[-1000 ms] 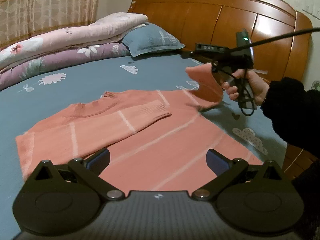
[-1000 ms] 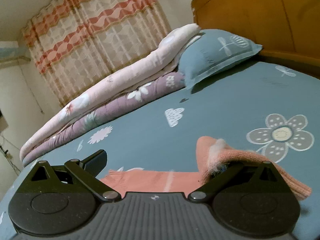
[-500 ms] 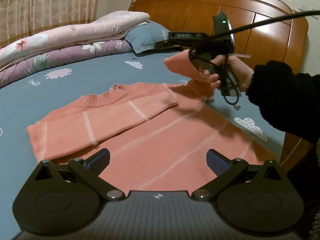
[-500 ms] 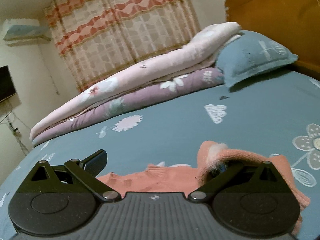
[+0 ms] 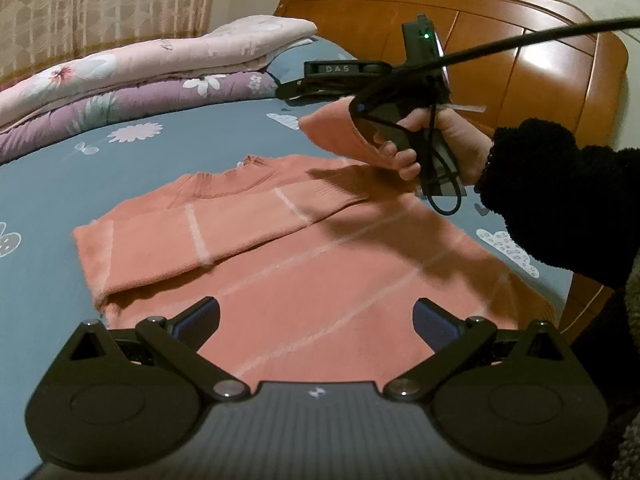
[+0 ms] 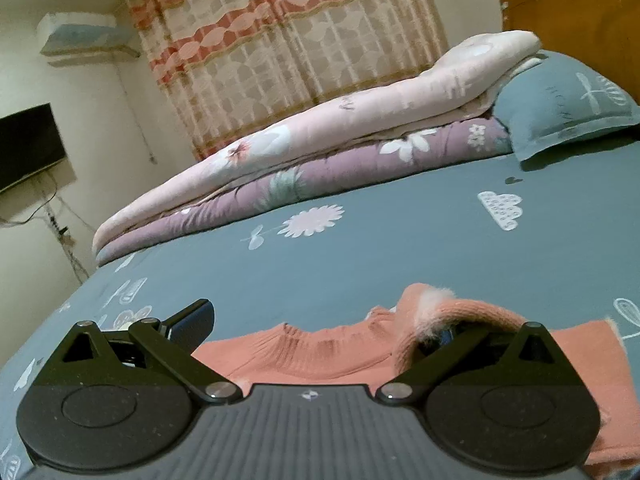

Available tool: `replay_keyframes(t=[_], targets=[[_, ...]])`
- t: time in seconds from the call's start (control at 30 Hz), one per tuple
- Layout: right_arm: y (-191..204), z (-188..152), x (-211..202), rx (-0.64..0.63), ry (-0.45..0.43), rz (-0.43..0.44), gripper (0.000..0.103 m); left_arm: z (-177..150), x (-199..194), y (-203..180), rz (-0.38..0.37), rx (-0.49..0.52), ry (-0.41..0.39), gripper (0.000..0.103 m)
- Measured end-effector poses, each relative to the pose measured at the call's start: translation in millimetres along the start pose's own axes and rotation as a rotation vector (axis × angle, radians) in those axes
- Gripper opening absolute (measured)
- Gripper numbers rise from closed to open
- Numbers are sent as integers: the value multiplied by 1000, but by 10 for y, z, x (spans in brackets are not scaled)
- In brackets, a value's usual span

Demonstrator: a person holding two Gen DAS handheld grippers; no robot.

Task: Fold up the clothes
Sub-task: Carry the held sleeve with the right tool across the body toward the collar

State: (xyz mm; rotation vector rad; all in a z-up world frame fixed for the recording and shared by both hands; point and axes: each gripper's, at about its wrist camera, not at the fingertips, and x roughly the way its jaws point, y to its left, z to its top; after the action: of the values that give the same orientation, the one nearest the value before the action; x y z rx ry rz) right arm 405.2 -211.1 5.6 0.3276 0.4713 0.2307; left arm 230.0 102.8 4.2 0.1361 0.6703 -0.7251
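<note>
A salmon-pink sweater [image 5: 304, 280] with thin white stripes lies flat on the blue bedsheet [image 5: 120, 184]. One sleeve [image 5: 224, 236] is folded across its chest. The other sleeve [image 5: 340, 136] is lifted off the bed, its cuff draped over one finger of my right gripper [image 5: 290, 90], which a hand [image 5: 452, 140] holds above the collar. In the right wrist view that cuff [image 6: 472, 312] covers the right finger, and the right gripper [image 6: 316, 328] has its jaws wide apart. My left gripper [image 5: 316, 316] hovers open over the sweater's lower part, holding nothing.
Folded pink and purple quilts [image 5: 160, 68] and a blue pillow [image 6: 560, 108] lie at the far side of the bed, against a wooden headboard [image 5: 540, 60]. A black cable [image 5: 520, 40] trails from the right gripper. The bed's edge runs at the right, behind a black sleeve [image 5: 560, 200].
The right gripper has carried the lifted sleeve leftward, from beside the sweater to above its collar and chest. The left gripper stays open over the lower part.
</note>
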Motion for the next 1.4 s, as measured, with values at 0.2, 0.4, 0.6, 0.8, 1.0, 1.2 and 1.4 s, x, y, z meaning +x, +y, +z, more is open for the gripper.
replay_keyframes(t=[0.2, 0.4, 0.6, 0.8, 1.0, 1.2, 1.4], targets=[[191, -130, 158, -47, 69, 45, 103, -3, -1, 29, 8, -7, 5, 102], [313, -376, 405, -84, 174, 52, 103, -15, 10, 60, 12, -15, 6, 102], [421, -494, 597, -102, 230, 68, 103, -41, 15, 100, 21, -27, 13, 102], [262, -697, 617, -13, 260, 68, 103, -66, 34, 124, 25, -44, 15, 102], [-5, -817, 387, 159, 201, 61, 103, -86, 85, 159, 23, -55, 24, 102], [-350, -765, 285, 411, 92, 26, 103, -102, 117, 163, 14, -59, 18, 102], [-40, -541, 357, 237, 74, 81, 103, -164, 120, 170, 16, -76, 20, 102]])
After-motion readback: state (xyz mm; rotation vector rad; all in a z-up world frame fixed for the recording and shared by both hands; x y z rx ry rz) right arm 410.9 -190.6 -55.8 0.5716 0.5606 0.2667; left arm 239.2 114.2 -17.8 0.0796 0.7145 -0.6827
